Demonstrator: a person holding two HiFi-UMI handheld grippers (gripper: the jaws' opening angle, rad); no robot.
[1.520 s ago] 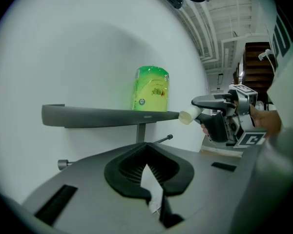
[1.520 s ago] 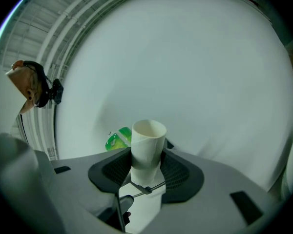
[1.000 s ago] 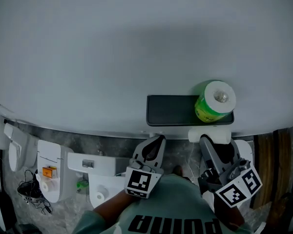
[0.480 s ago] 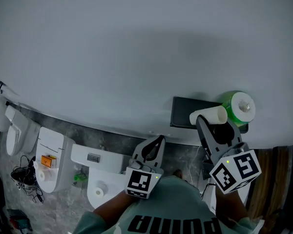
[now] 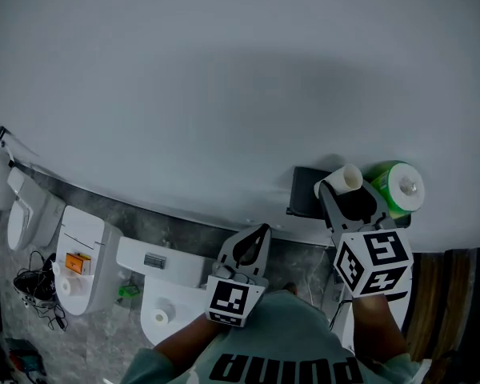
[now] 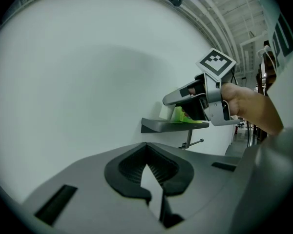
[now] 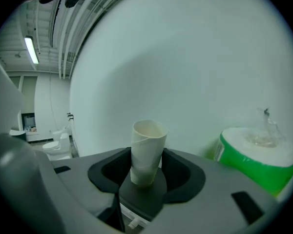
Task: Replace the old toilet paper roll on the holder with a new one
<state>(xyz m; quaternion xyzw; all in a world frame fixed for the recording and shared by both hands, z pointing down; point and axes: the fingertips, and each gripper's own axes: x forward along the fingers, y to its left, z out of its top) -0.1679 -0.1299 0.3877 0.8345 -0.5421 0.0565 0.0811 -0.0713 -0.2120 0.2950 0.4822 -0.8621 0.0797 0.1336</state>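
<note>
1. Core: the empty cardboard tube [image 7: 147, 150] stands upright in the right gripper [image 7: 147, 172], whose jaws are clamped on its lower part. It is held above the dark shelf [image 5: 306, 192] of the holder, just beside the new roll [image 5: 398, 189]. Whether it touches either cannot be told.
2. Tube handling: judged very light, thin-walled and easily crushed. The top rim looks slightly out of round, so a light squeeze across the wall should do.
3. New roll handling: it stands on end on the shelf in its green wrap [image 7: 254, 167]. Judged light, soft and compressible, with a possibly slick wrap. Best taken across its sides at mid-height with wide jaws.
4. Left gripper [image 6: 147, 155]: jaws together and empty, well apart from the shelf.
5. Hard to make out:
   - The holder bar [image 6: 193, 143] shows only as a thin rod under the shelf.
   - The tube's lower end is hidden by the jaws.
   - The new roll is cut off at the edge of the right gripper view.
</note>
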